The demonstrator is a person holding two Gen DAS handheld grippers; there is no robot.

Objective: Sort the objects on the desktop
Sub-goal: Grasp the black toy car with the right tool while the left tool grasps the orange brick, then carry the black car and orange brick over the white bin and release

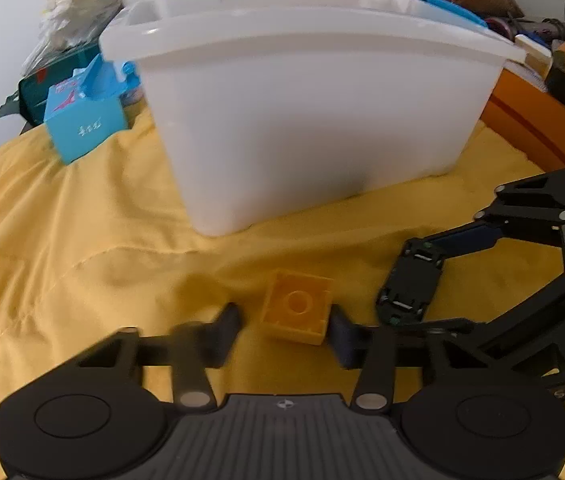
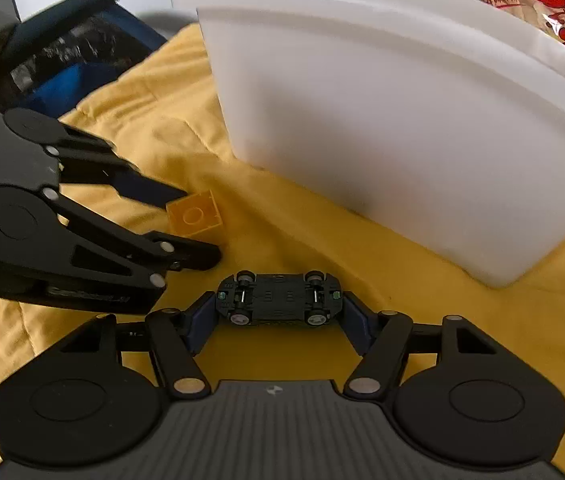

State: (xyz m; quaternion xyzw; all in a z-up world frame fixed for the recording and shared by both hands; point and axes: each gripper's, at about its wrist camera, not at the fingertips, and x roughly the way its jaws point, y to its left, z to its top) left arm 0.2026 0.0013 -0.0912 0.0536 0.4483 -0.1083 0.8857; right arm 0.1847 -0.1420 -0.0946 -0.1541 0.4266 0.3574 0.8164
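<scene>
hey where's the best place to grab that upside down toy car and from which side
Grip the toy car nose to tail, coming low from the near side. It lies wheels-up and crosswise on the yellow cloth, so its two narrow ends face the right gripper fingers, which already bracket them. The wheels along the long sides would likely make a poorer hold.

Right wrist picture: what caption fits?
Right gripper grips an upside-down toy car on yellow cloth beside a white bin.
</scene>
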